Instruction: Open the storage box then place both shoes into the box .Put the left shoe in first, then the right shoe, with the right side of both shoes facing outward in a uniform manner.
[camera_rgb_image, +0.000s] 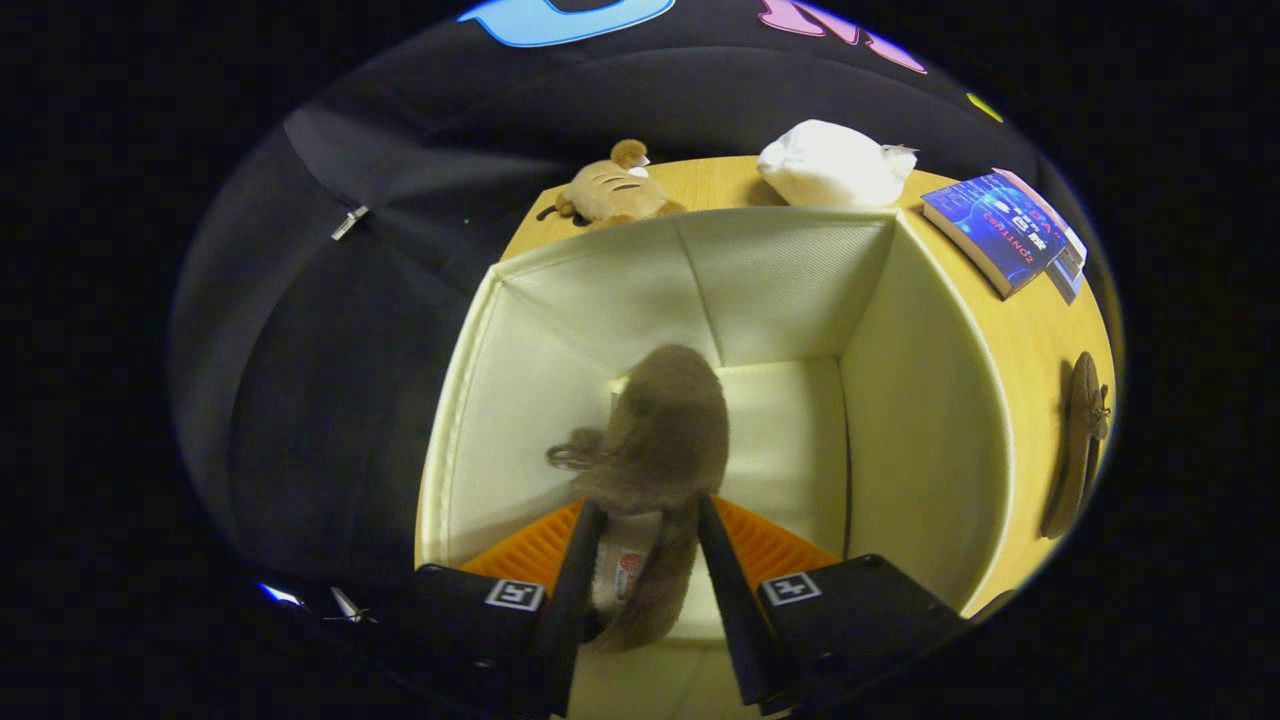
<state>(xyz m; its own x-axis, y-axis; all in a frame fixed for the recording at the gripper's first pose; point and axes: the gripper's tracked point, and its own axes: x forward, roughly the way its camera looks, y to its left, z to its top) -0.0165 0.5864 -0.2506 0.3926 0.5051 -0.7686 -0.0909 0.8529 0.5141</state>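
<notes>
Staged recording booth, domestic dressing: black cloth wall (330, 330) behind a wooden worktop (1040, 350), upper frame; two plush toys (612, 188) and a book (995, 232) laid out as household props.

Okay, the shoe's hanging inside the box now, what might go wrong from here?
1. The gripper pinches the brown shoe only at its heel end, toe hanging down; it may slip or tip and land facing the wrong way.
2. The shoe hangs near the storage box left wall; it could snag there.
3. The second shoe remains on the table.
</notes>
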